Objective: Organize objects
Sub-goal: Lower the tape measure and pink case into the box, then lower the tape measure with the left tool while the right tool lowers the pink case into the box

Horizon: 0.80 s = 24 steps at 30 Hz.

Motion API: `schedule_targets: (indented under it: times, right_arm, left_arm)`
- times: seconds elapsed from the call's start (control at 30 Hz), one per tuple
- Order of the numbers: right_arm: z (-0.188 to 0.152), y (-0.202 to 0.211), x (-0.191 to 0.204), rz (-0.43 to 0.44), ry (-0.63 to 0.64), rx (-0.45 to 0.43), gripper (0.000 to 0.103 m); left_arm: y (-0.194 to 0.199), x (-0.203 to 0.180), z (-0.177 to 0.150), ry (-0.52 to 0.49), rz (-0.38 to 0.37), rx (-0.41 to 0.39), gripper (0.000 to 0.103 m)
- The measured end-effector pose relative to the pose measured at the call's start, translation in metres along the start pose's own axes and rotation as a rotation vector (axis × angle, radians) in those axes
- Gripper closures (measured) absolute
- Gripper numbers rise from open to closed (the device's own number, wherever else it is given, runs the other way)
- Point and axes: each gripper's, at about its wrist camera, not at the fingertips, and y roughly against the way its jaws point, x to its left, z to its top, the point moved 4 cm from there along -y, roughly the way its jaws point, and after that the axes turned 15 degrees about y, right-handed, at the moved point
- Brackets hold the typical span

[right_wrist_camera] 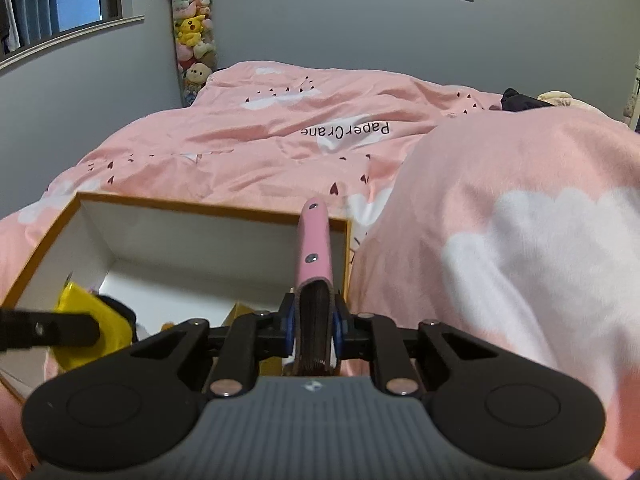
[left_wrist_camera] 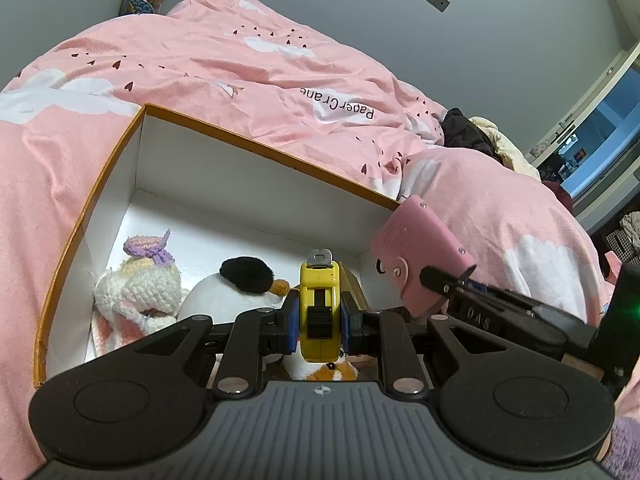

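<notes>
Above the orange-rimmed box (left_wrist_camera: 256, 184), a yellow tape measure (left_wrist_camera: 319, 312) is pinched by the left gripper (left_wrist_camera: 319, 326); a pink case (right_wrist_camera: 315, 248) is clamped by the right gripper (right_wrist_camera: 314, 326) at the box's right wall. Risks, judged: tape measure dropped onto the plush toys (left_wrist_camera: 224, 292) and rolled; case snagged on that wall's rim. "PaperCrane" is read on the duvet (right_wrist_camera: 280, 148) behind the box; "DAS" on the right gripper.

Both grippers hover over the open box (left_wrist_camera: 224, 208): the left gripper (left_wrist_camera: 319, 322) fingers clamped on a yellow tape measure (left_wrist_camera: 319, 308), the right gripper (right_wrist_camera: 314, 326) fingers clamped on a pink case (right_wrist_camera: 315, 244).
</notes>
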Motion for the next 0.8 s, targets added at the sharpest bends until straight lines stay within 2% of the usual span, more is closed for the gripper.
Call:
schedule_targets:
  times: [0.17,0.33,0.47,0.67,0.8]
  right_arm:
    - [0.007,0.0,-0.005,0.033,-0.051,0.02,0.084]
    - [-0.005,0.002,-0.002,0.078,-0.082,0.053,0.084]
    - [-0.004,0.0,0.0,0.064,-0.076,0.047,0.084]
    - [0.016,-0.01,-0.011,0.008,-0.1,0.017,0.084]
    - [0.018,-0.025,-0.016,0.009,-0.111,0.021,0.084]
  left_arm:
    - [0.001,0.001,0.001,0.0,0.004,-0.006,0.081]
    - [-0.001,0.003,0.002,0.007,0.005,0.001,0.081]
    - [-0.004,0.0,0.002,-0.002,0.003,0.006,0.081]
    - [-0.005,-0.007,0.009,-0.028,-0.002,-0.007,0.081]
    - [-0.012,-0.015,0.014,-0.05,-0.006,-0.008,0.081]
